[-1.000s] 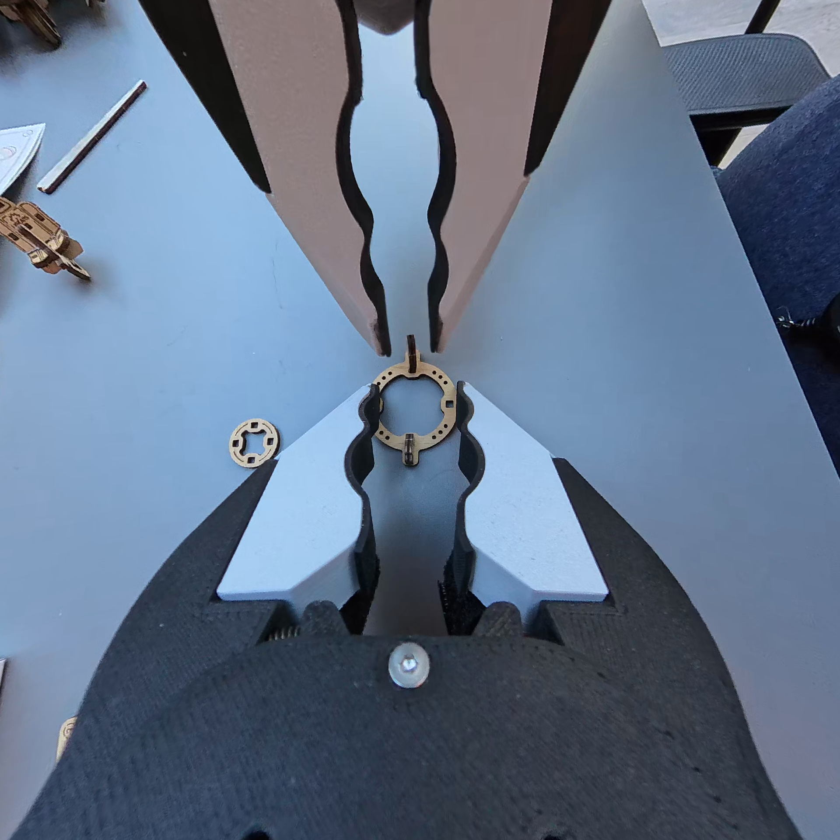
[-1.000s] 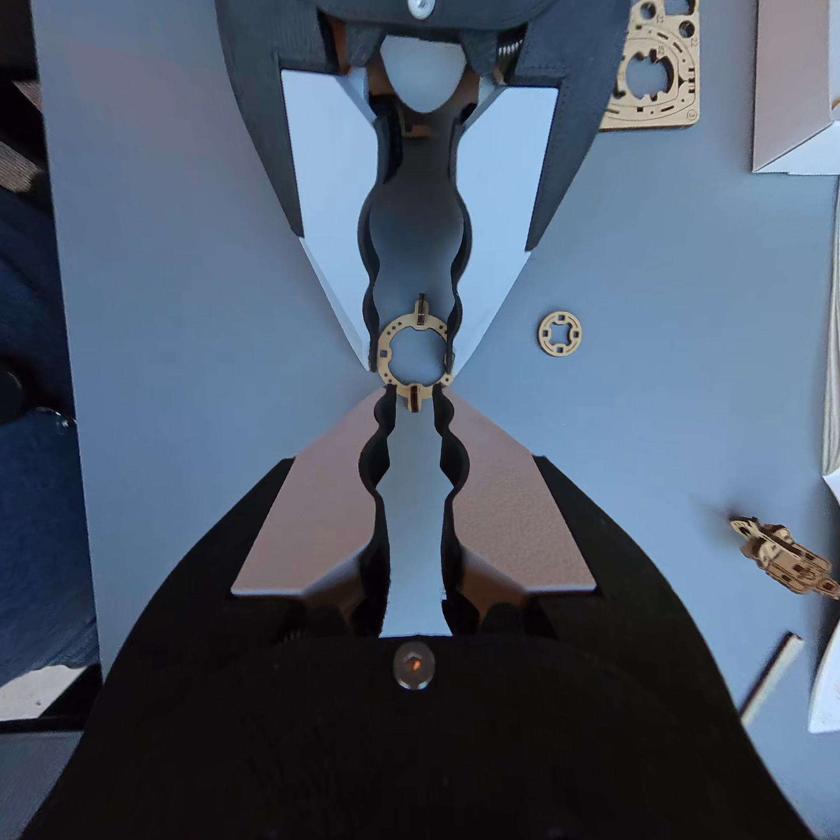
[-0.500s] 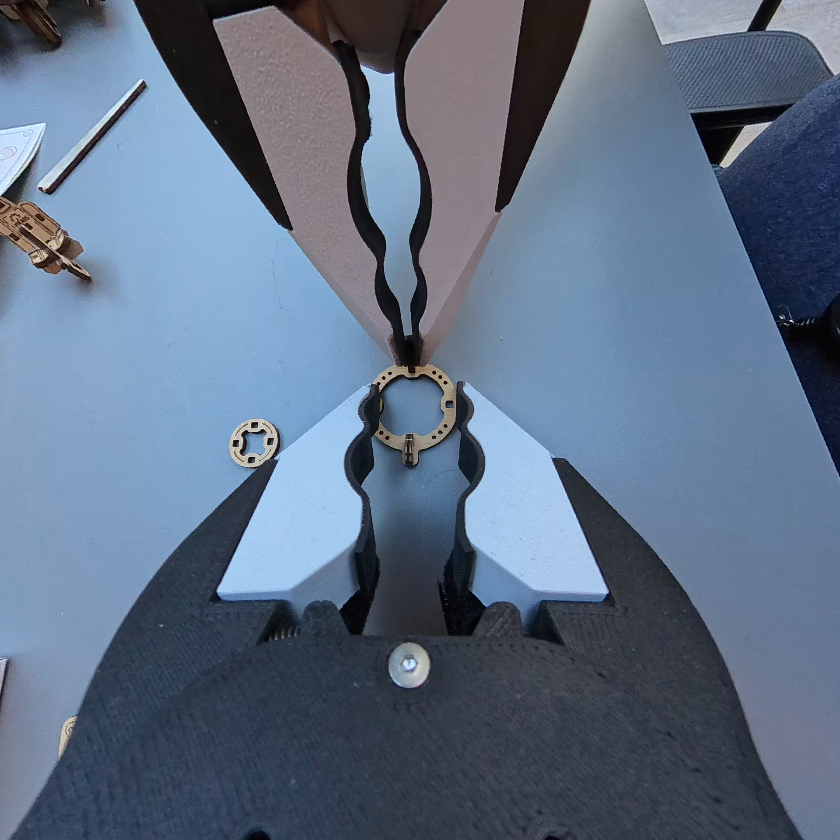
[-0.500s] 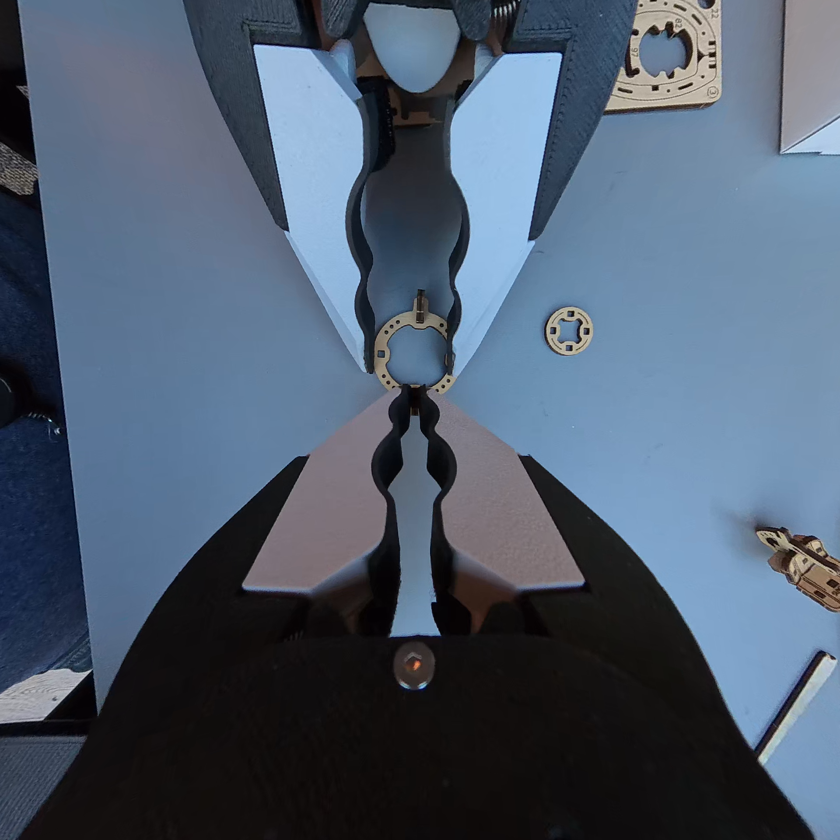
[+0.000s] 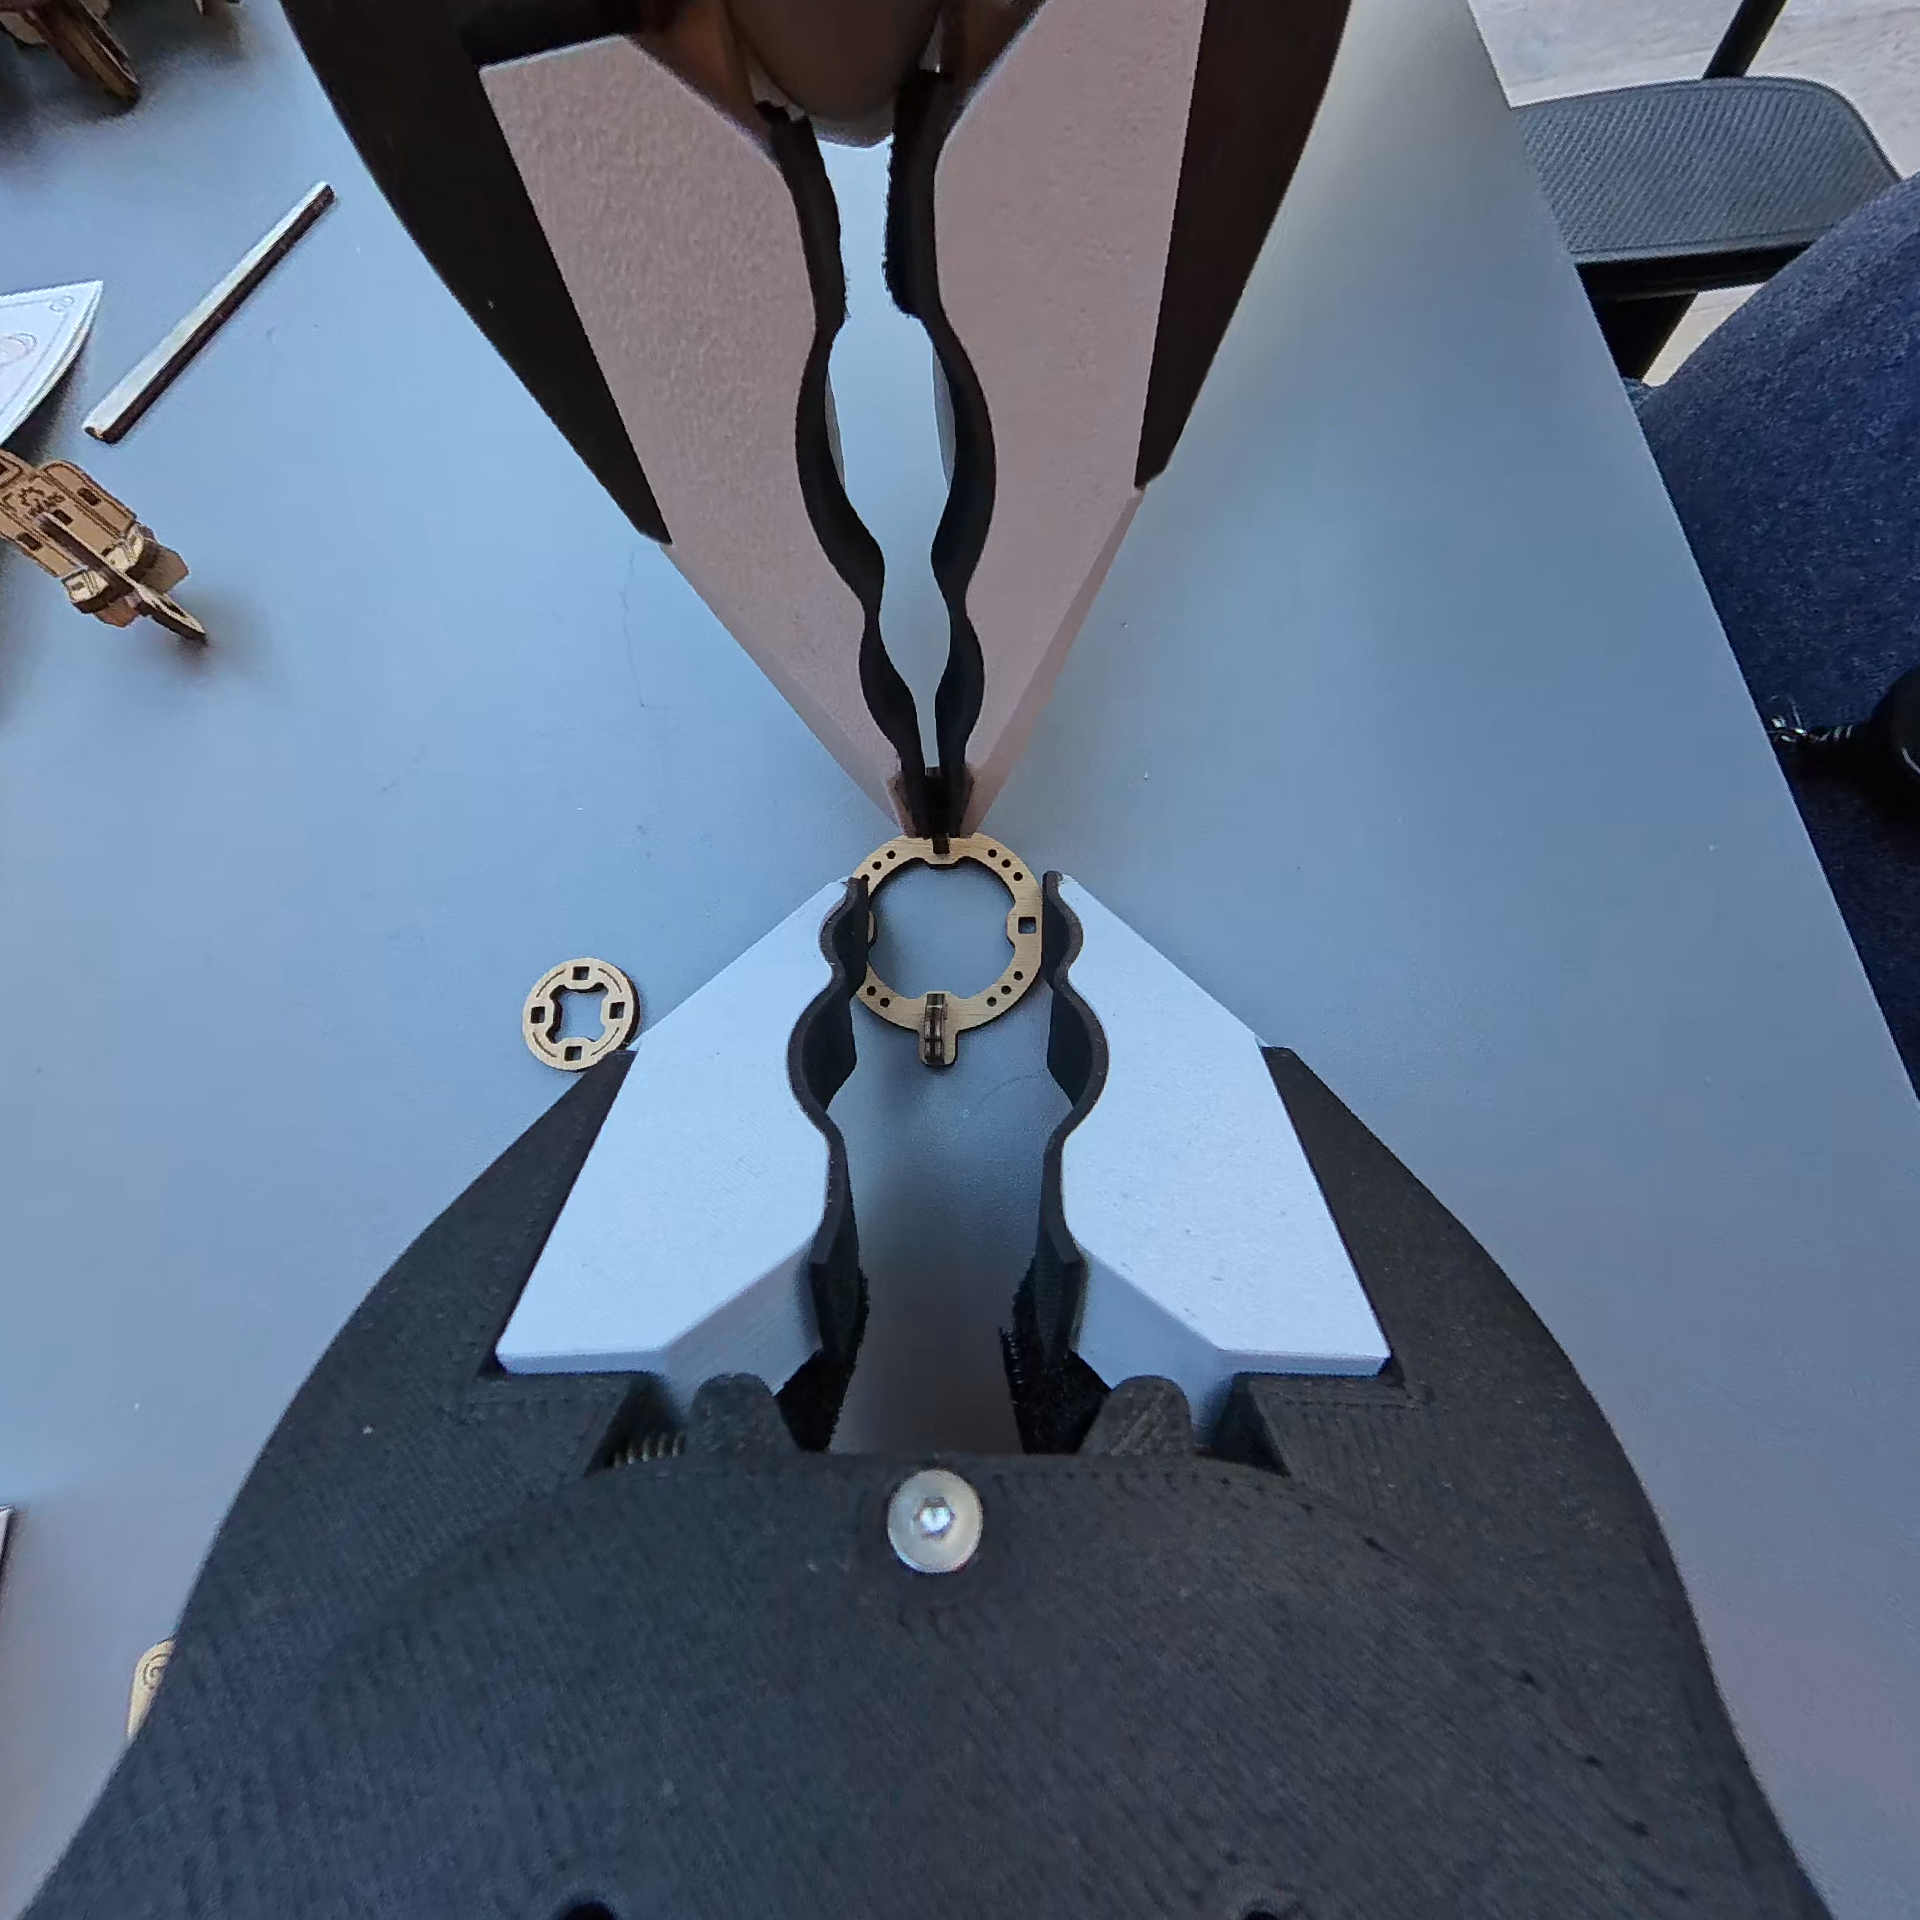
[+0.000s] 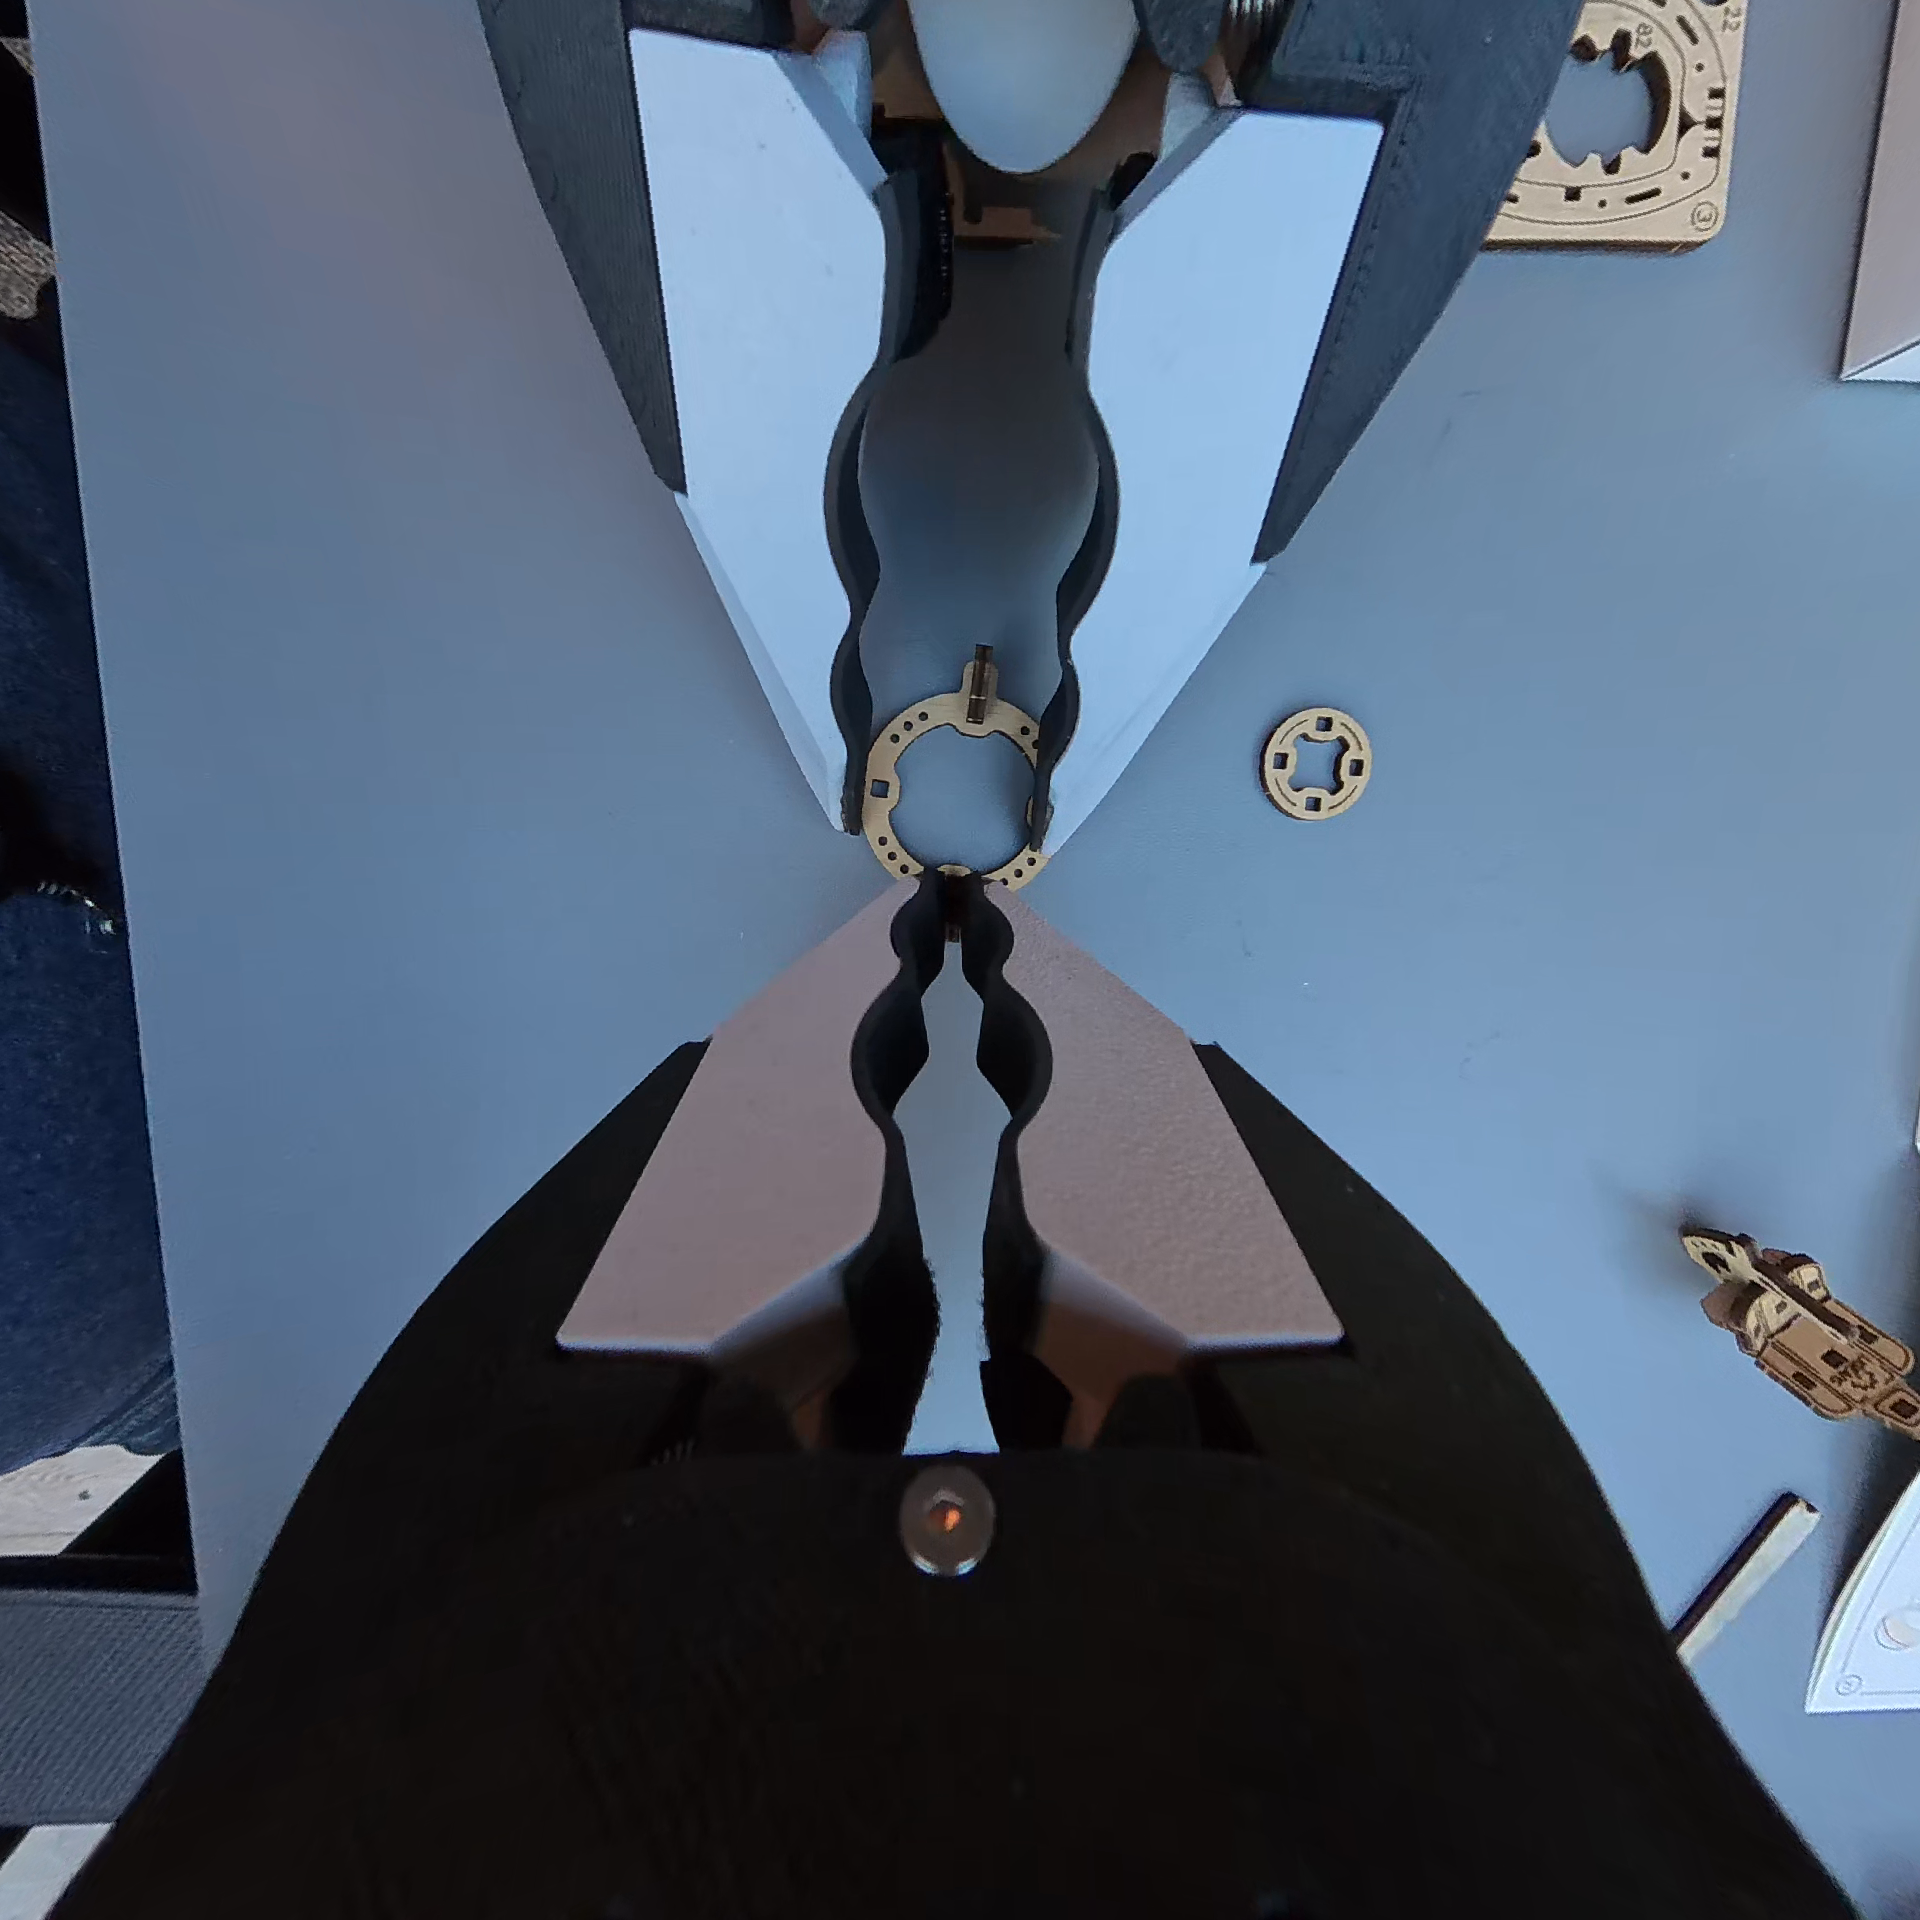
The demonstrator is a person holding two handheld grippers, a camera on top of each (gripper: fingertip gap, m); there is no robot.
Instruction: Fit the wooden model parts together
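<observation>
While the left gripper (image 5: 948, 914) is clamping its pale blue fingers (image 5: 727, 1143) on the sides of the wooden ring (image 5: 948, 940) above the grey surface (image 5: 364, 779), the right gripper (image 6: 948, 902) is pinching its brown fingers (image 6: 1101, 1122) together on a small peg (image 6: 951, 914) at the ring's rim. Just beside them a small wooden disc (image 5: 580, 1013) is lying flat, and farther off an assembled wooden piece (image 5: 88, 545).

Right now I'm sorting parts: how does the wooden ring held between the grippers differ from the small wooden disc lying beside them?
The large perforated wooden ring is clamped at its sides by the left gripper; the small wooden disc lies loose on the grey table. The ring is bigger, with a wide round opening; the disc has a cross-shaped cutout. The ring carries a small wooden peg; the disc has none. Both are thin, pale, laser-cut wood.
</observation>
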